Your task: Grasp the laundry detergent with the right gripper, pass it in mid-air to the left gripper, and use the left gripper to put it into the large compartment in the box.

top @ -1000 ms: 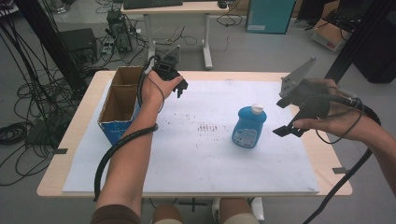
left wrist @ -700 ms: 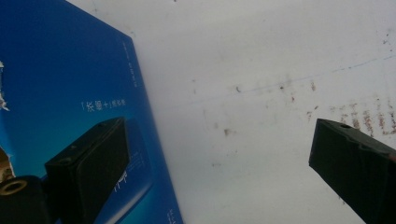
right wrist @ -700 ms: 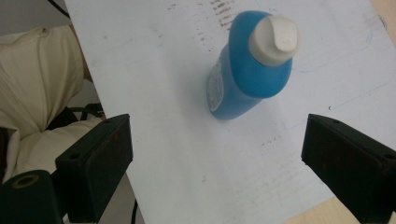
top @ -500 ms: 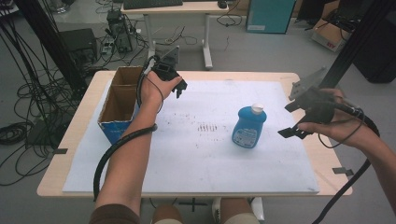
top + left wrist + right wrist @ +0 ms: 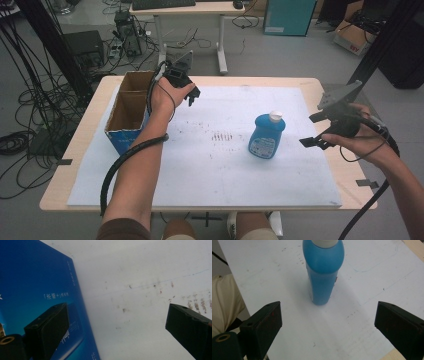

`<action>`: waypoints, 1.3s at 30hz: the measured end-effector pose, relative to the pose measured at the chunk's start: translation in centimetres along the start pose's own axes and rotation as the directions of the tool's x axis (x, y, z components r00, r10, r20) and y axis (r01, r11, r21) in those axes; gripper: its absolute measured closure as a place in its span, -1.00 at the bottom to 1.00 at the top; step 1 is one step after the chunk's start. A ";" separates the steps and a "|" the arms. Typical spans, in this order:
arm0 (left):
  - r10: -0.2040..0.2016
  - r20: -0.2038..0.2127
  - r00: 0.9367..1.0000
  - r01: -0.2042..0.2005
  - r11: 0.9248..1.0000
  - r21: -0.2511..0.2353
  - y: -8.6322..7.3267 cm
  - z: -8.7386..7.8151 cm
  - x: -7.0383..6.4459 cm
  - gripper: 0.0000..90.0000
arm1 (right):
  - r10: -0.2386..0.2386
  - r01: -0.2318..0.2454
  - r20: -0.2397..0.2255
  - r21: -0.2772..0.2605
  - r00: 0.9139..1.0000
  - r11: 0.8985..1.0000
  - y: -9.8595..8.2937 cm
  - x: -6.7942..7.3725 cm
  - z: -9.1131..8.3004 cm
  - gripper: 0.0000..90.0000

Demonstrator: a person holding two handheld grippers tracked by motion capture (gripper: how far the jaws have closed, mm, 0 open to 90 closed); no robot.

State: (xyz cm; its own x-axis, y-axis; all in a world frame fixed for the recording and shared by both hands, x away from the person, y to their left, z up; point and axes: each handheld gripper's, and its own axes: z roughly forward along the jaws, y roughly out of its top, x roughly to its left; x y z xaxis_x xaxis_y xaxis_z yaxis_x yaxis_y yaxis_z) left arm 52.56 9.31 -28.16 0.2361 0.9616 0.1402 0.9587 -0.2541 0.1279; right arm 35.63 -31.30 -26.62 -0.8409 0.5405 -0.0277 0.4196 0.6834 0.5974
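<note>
Currently, a blue bottle (image 5: 267,136) with a white cap is seen standing upright on the white sheet (image 5: 215,175) that covers most of the bench (image 5: 350,180), somewhat right of the sheet's middle. The right gripper (image 5: 320,130) is held in the person's right hand (image 5: 357,142) to the right of the bottle, a little apart from it, with its black fingers (image 5: 312,142) turned toward the bottle. In the right gripper view the two fingers (image 5: 262,325) are spread wide, and the bottle (image 5: 323,272) is seen ahead of them, centred in the gap but beyond the fingertips, so that nothing is gripped. A cable is trailed from this gripper down along the forearm.

The left gripper (image 5: 192,97) is held in the left hand (image 5: 167,97) at the far left part of the sheet, just beside an open cardboard box (image 5: 127,112) with blue outer walls. The box is set at the left edge of the bench, and its brown inside is divided into compartments. In the left gripper view the fingers (image 5: 50,327) are likewise opened wide and are pointed down at the sheet, with the blue printed wall of the box (image 5: 37,285) seen behind the one finger; no contact between them can be made out. Faint dark smudges (image 5: 222,136) are marked on the sheet between the two grippers. The bottle and the box are kept well apart.
</note>
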 end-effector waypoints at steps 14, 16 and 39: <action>0.004 0.002 1.000 -0.004 1.000 -0.004 0.0 -0.2 -0.2 -0.88 | 0.052 -0.052 -0.003 -0.104 0.999 0.993 -2.4 -0.5 3.5 -0.87; 0.003 -0.002 1.000 -0.003 1.000 -0.005 -0.1 -0.1 -0.1 -0.88 | 0.059 -0.060 -0.008 -0.118 0.998 0.991 -2.6 -0.6 3.9 -0.88; 0.006 0.002 1.000 -0.006 1.000 0.001 -0.1 0.0 -0.1 -0.88 | 0.046 -0.052 -0.033 -0.212 0.998 0.976 -3.1 0.1 9.5 -0.95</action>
State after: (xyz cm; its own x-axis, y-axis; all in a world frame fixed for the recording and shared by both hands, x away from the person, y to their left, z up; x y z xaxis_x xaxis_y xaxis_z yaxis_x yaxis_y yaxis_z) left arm 52.42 9.26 -28.21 0.2425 0.9602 0.1387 0.9573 -0.2600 0.1264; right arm 37.51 -28.68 -36.11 -0.8314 0.5550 0.0266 0.3809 0.5344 0.7545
